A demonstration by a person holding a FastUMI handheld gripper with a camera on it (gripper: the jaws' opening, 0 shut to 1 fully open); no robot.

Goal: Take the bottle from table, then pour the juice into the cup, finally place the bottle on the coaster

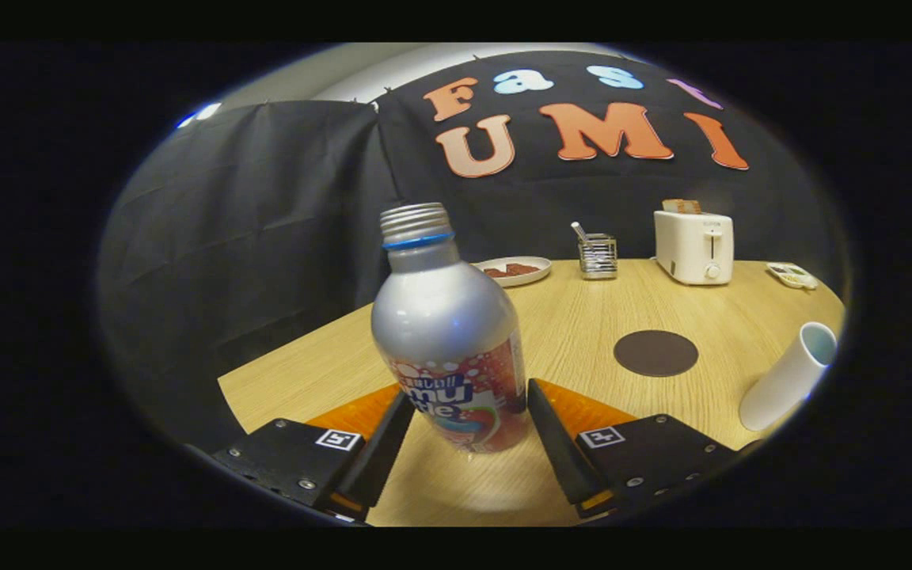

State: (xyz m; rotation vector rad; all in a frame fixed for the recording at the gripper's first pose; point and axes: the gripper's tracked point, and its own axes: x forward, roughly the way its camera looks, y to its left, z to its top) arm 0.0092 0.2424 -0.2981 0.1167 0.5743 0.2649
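The claw [468,412] brackets the bottle [452,340], fingers close on both sides; full contact is unclear. It stands on the bench [583,332]. Pouring into the cup [790,376] and the coaster [655,353] remain.

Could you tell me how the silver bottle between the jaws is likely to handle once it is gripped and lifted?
The bottle looks like smooth metal, so probably stiff but slippery. It is tall on a narrow base, so a push high up may tip it. The gripper flanks its lower body, jaws open; gripping there should hold it upright.
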